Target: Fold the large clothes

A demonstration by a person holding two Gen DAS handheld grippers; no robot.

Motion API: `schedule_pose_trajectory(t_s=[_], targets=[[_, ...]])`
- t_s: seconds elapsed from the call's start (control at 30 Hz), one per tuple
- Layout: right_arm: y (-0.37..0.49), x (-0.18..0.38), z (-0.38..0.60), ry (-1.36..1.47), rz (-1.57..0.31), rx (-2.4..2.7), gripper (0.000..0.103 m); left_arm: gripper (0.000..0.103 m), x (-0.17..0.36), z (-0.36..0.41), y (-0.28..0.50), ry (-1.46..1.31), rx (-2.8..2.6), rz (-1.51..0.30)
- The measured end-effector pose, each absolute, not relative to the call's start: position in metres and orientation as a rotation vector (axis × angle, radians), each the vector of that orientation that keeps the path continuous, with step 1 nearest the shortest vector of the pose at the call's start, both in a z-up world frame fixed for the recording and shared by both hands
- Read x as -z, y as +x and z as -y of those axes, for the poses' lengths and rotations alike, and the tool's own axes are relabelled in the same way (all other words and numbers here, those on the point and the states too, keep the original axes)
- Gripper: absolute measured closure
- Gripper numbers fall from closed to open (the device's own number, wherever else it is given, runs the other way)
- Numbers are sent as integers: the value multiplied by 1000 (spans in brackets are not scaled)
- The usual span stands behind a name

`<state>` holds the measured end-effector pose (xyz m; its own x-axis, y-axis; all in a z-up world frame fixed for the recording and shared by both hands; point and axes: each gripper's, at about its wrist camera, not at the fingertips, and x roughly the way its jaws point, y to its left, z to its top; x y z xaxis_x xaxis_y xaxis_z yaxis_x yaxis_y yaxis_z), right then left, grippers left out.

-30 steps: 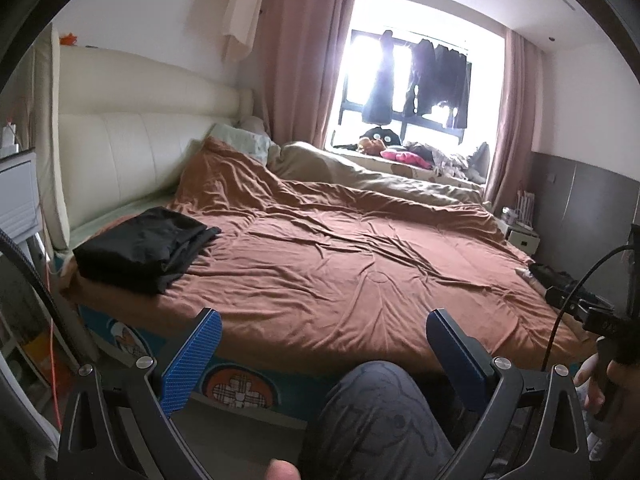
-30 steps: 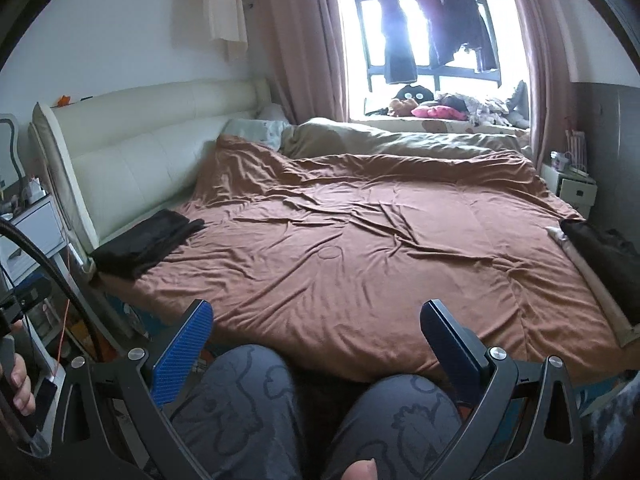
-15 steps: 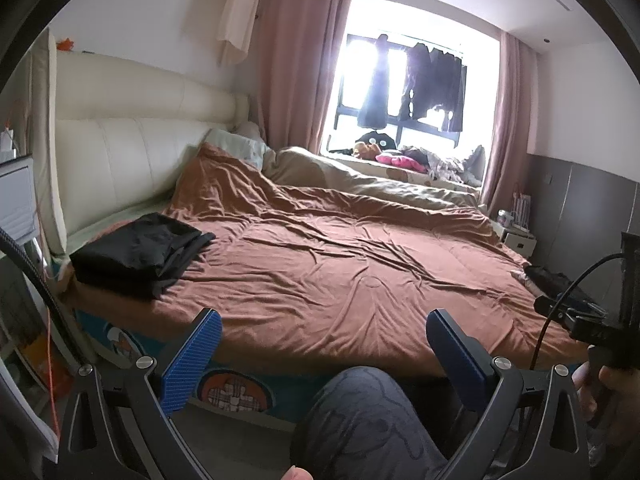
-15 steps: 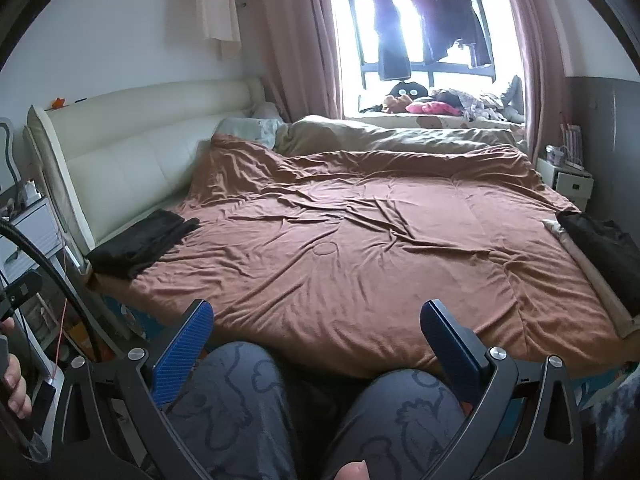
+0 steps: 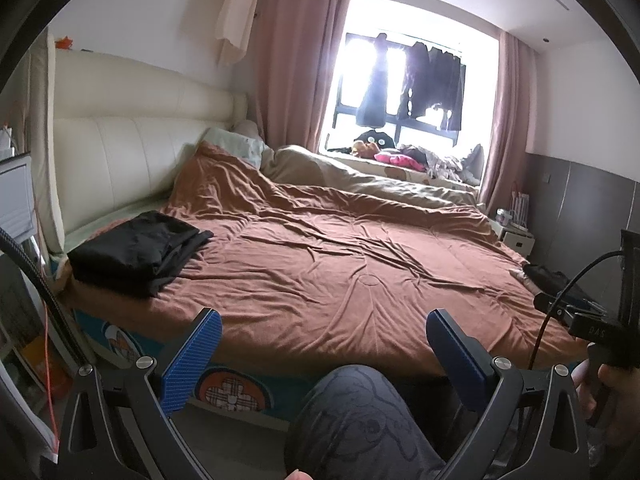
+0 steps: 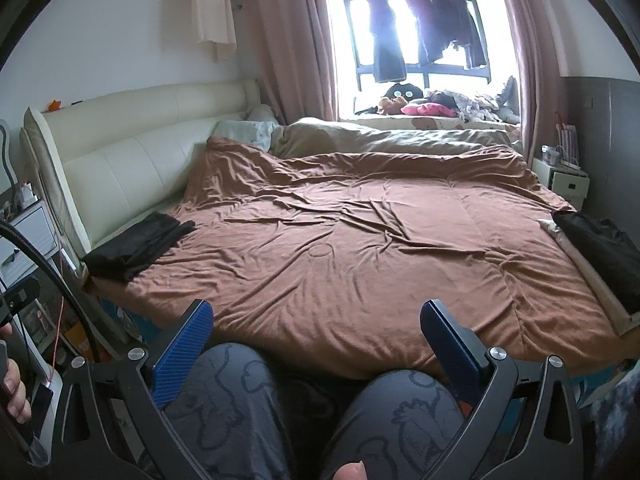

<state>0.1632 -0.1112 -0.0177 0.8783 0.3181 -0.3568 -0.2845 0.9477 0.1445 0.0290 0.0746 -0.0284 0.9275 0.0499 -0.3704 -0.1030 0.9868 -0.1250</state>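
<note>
A folded black garment lies at the bed's near left corner, by the cream headboard. Another dark garment is heaped at the right edge of the bed. A rumpled brown duvet covers the bed between them. My left gripper is open and empty, held off the bed's near edge above a knee. My right gripper is open too, with nothing between its blue pads, over both knees.
The person's patterned grey trousers fill the foreground. A cream headboard runs along the left, and a white nightstand stands beside it. Clothes hang in the window. A small white cabinet stands at the far right. A beige duvet lies behind.
Both cameras have tilted up and drawn slightly back, so the bed sits lower in view. Both grippers stay open and empty; the garments have not moved.
</note>
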Motion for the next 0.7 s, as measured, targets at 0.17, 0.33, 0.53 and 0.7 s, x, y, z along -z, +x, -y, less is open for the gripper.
schedule_pose_trajectory(t_s=[0.17, 0.33, 0.53, 0.7], targets=[[164, 19, 113, 77, -384, -310, 0, 1, 29, -73, 29, -143, -81, -377], [165, 19, 115, 76, -384, -314, 0, 1, 29, -72, 28, -144, -82, -374], [165, 20, 116, 70, -381, -313, 0, 0, 30, -71, 25, -150, -87, -369], [166, 19, 119, 75, -379, -312, 0, 0, 28, -70, 23, -154, -91, -358]])
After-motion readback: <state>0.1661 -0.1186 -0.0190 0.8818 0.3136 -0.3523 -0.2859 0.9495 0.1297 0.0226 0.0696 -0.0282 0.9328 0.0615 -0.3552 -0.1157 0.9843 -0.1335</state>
